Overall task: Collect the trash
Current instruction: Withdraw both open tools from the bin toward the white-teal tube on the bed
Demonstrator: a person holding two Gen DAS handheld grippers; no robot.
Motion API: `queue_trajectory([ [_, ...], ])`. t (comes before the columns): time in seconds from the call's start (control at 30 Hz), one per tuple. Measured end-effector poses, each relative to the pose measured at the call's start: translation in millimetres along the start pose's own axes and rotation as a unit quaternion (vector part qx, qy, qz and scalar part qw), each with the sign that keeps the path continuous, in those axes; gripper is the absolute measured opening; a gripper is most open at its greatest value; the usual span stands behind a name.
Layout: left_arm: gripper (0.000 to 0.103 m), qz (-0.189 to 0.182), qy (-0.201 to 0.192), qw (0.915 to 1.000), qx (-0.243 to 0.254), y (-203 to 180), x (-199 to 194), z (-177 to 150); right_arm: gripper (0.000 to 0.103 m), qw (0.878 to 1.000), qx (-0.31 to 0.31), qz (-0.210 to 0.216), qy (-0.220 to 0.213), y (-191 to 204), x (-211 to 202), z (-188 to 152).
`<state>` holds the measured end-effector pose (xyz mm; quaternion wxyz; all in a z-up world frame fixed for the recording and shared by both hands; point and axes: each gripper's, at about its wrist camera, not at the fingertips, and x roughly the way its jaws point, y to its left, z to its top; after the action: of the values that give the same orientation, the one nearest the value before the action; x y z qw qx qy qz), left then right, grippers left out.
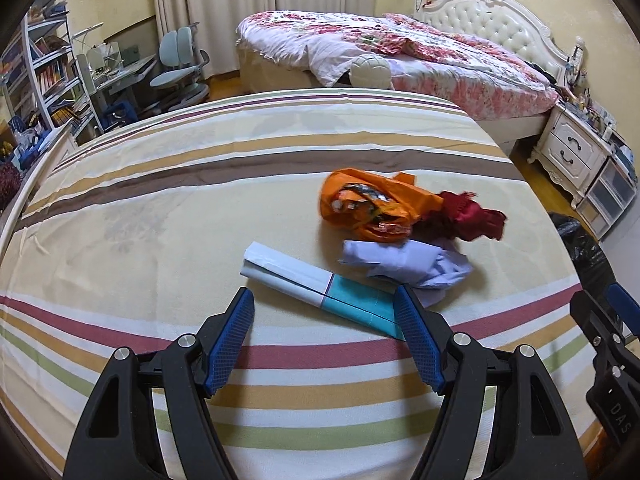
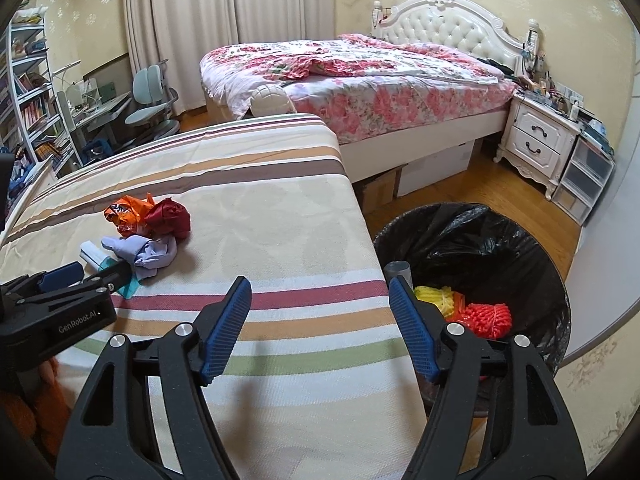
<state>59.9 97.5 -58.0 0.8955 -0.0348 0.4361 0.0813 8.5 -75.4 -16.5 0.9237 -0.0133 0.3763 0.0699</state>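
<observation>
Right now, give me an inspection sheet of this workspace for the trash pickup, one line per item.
Surface: striped sheet covers the mattress, flat, lightly creased.
Job's things: orange wrapper, red crumpled piece, lilac crumpled paper and white-and-teal flat pack lie bunched together; black-lined bin beside the mattress already holds yellow and red trash.
Clutter: nothing seen beyond those pieces.
Grippers: left gripper open, fingers either side of the flat pack's teal end, empty; right gripper open, empty, by the bin edge.
Cables: nothing seen.
Surroundings: floral bed, nightstand, desk chair, bookshelf.
</observation>
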Motion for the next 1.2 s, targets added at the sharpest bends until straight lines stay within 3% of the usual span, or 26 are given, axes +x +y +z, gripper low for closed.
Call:
queue_trajectory([
  [0.3,0.072,0.014,0.001,0.9996,-0.024,38.3,-5.6,-8.5,0.07,1.0,-0.007,0.003,0.001,4.7,-0.5,-0.5],
  [0.7,0.072,0.001,-0.006,0.9989,-0.047,51.1,-15.9,-8.3,0.07,1.0,-0.018,0.006,0.002,15.5,1.9,-0.3],
  [1.07,0.072,0.032,-0.01,0.9961,-0.081,76.6,-28.4,-19.7,0.07,1.0,-0.018,0.007,0.003,17.3,2.7,-1.2],
  [1.2,0.072,0.052,0.005,0.9953,-0.081,85.5,-18.0,-21.2,0.07,1.0,-0.02,0.008,0.003,19.3,3.0,-2.1],
])
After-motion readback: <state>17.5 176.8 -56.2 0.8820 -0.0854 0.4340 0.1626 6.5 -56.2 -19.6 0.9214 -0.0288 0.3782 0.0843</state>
